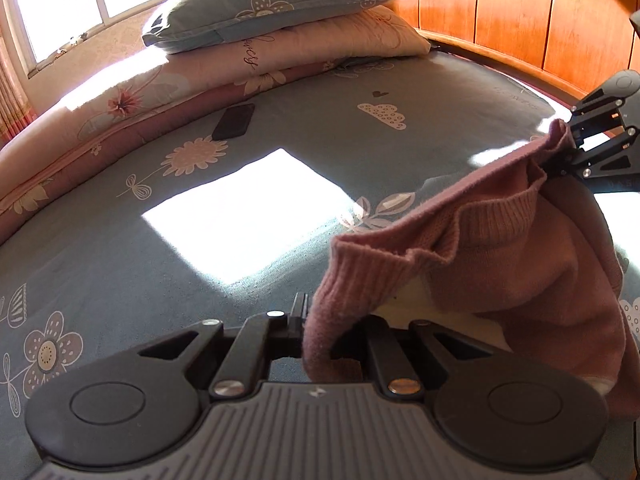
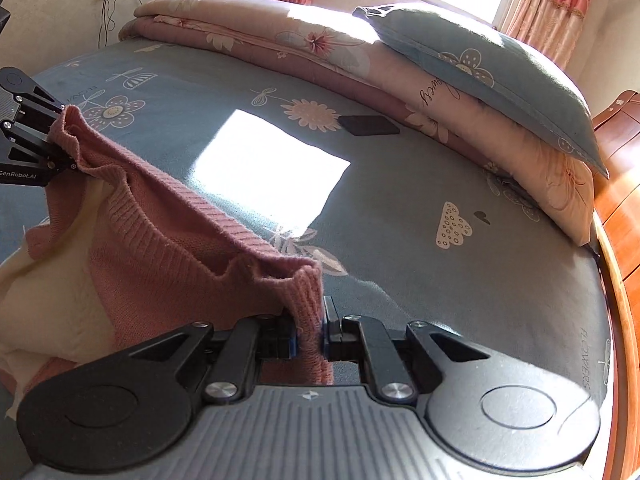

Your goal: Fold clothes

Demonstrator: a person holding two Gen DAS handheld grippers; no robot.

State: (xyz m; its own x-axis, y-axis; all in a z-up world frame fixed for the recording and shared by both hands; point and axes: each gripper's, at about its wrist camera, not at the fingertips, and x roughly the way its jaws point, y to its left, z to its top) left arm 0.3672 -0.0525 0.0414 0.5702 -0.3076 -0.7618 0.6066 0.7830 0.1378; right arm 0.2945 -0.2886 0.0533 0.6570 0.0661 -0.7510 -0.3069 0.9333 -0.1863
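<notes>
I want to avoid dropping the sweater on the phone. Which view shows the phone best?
The left wrist view: the dark phone lies flat on the bedsheet beside the folded quilt, its outline clear. The right wrist view shows it too, but flatter and foreshortened.

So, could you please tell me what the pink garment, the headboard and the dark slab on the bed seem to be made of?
The pink garment looks like knitted wool or acrylic: ribbed edging, fuzzy matte surface. The headboard seems to be varnished wood: orange grain, glossy panels. The dark slab is probably a phone, glass or plastic, smooth and dull black; too small to be sure.
</notes>
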